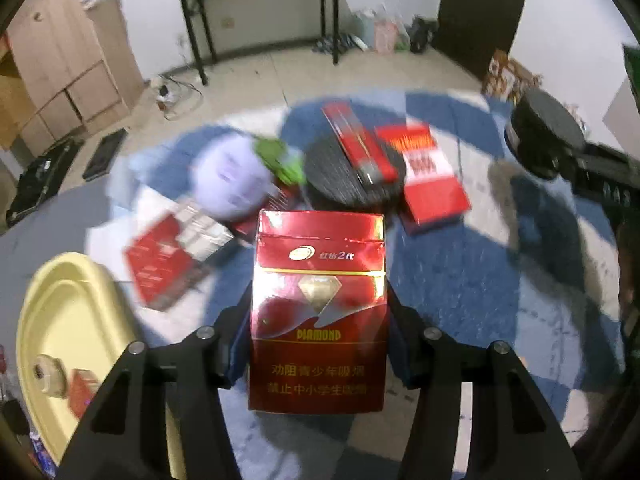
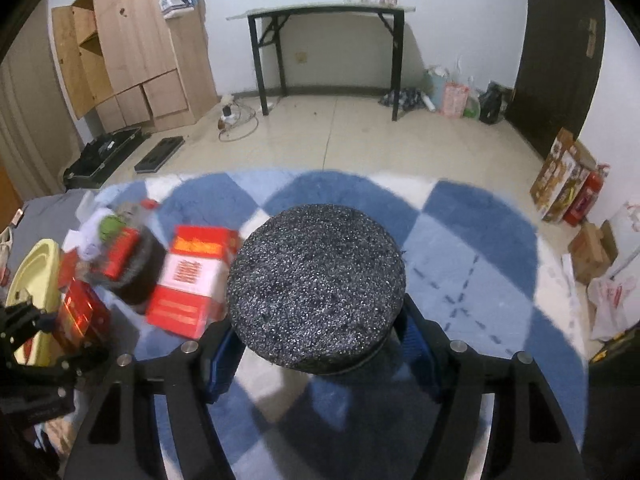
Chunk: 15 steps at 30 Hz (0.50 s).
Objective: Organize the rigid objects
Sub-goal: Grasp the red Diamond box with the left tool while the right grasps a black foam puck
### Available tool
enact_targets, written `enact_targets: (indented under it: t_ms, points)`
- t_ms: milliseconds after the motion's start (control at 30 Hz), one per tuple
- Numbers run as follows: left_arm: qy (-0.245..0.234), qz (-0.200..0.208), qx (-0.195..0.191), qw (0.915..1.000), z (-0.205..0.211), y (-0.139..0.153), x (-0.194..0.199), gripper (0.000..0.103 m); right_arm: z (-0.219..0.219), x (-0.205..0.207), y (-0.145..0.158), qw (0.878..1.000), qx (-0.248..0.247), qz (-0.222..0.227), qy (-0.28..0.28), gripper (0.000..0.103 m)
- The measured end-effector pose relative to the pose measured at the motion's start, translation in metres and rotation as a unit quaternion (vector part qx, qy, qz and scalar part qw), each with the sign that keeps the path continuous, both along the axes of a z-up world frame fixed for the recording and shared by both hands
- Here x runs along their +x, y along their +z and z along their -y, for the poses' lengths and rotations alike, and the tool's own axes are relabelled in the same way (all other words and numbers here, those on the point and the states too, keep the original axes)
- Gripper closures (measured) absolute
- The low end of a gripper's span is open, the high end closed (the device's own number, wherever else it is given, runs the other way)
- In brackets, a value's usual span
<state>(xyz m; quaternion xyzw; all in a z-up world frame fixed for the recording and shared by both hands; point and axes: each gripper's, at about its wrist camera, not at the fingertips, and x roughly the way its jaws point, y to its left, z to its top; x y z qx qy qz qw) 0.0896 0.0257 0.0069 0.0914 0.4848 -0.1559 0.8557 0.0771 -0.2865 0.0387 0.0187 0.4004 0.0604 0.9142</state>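
Note:
A red Diamond cigarette pack (image 1: pixel 318 280) stands upright between the fingers of my left gripper (image 1: pixel 318 316), which is shut on its sides above the rug. My right gripper (image 2: pixel 316 320) is shut on a round black speckled disc (image 2: pixel 316 280), held flat above the blue and white rug (image 2: pixel 480 260). In the left wrist view that disc (image 1: pixel 544 132) shows at the upper right. In the right wrist view the red pack (image 2: pixel 80 312) shows at the left edge.
On the rug lie a second black disc (image 1: pixel 352 176) with a long red box (image 1: pixel 356 144) on it, a red and white box (image 1: pixel 432 172), a lilac round thing (image 1: pixel 236 176), a green item (image 1: pixel 280 156) and a red and silver box (image 1: pixel 168 256). A yellow tray (image 1: pixel 60 312) holds two small items.

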Motion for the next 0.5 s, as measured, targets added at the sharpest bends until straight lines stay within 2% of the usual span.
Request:
enact_targets:
  t_ms: [133,267,400,500]
  points:
    - [0.030,0.037,-0.001,0.9989,-0.035,0.040,-0.004,0.046,-0.027,-0.028,0.037,0.999,-0.017,0.032,0.037,0.033]
    - [0.056,0.086,0.029,0.9943,-0.090,0.079,-0.009,0.046,-0.069,-0.056,0.064,0.993,-0.021,0.057,0.097,0.033]
    - [0.106,0.090,0.035,0.9897,-0.151,0.094,-0.013,0.046,-0.122,-0.080,0.084,0.983,-0.013,0.071,0.168,0.033]
    - [0.139,0.076,0.038,0.9866,-0.189,0.090,-0.013,0.046,-0.161,-0.094,0.087,0.973,0.002,0.068,0.220,0.033]
